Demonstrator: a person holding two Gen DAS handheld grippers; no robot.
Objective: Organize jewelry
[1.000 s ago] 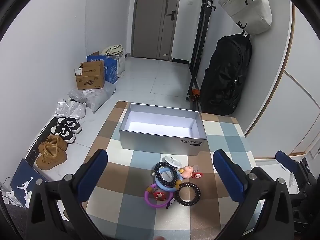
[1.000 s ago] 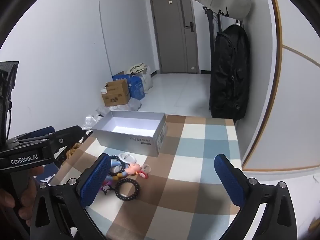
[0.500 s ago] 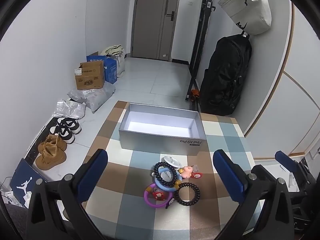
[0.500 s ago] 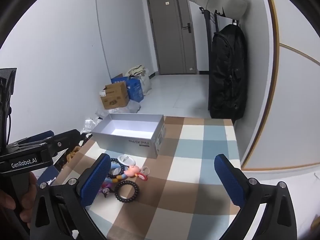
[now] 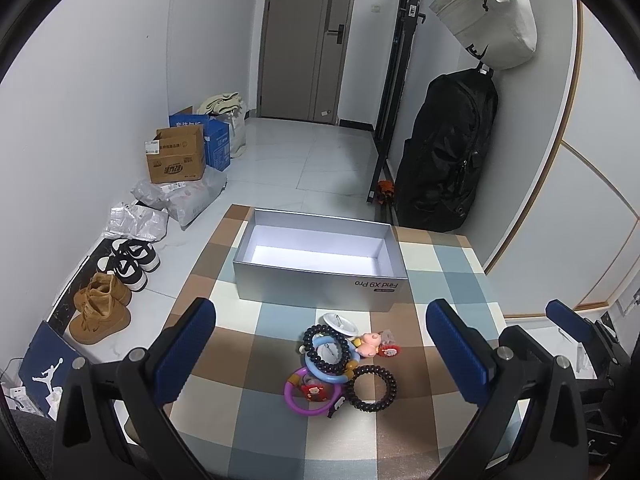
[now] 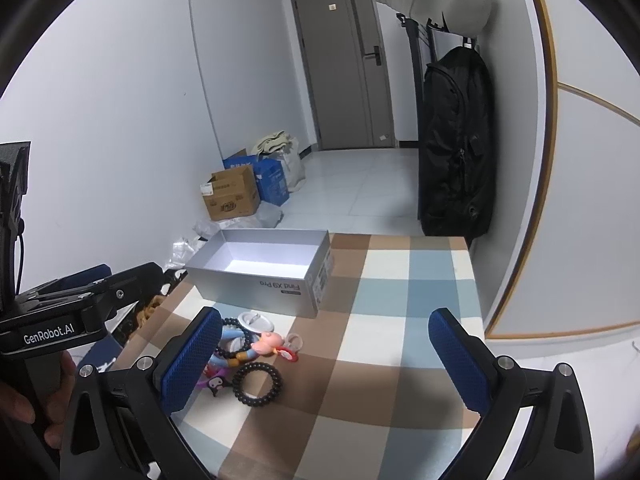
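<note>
Just before the box (image 5: 320, 284), jewelry pile (image 5: 340, 360) sits mid-table.

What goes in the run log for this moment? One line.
left gripper: open, empty | right gripper: open, empty | bracelet pile: on checkered tablecloth, untouched | grey box: empty

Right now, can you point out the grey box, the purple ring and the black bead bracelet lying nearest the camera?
Grey box (image 5: 316, 290), left wrist view, on its front wall.
Purple ring (image 5: 294, 400), left wrist view, on its lower left rim.
Black bead bracelet (image 5: 390, 394), left wrist view, on the right side of its loop.
</note>
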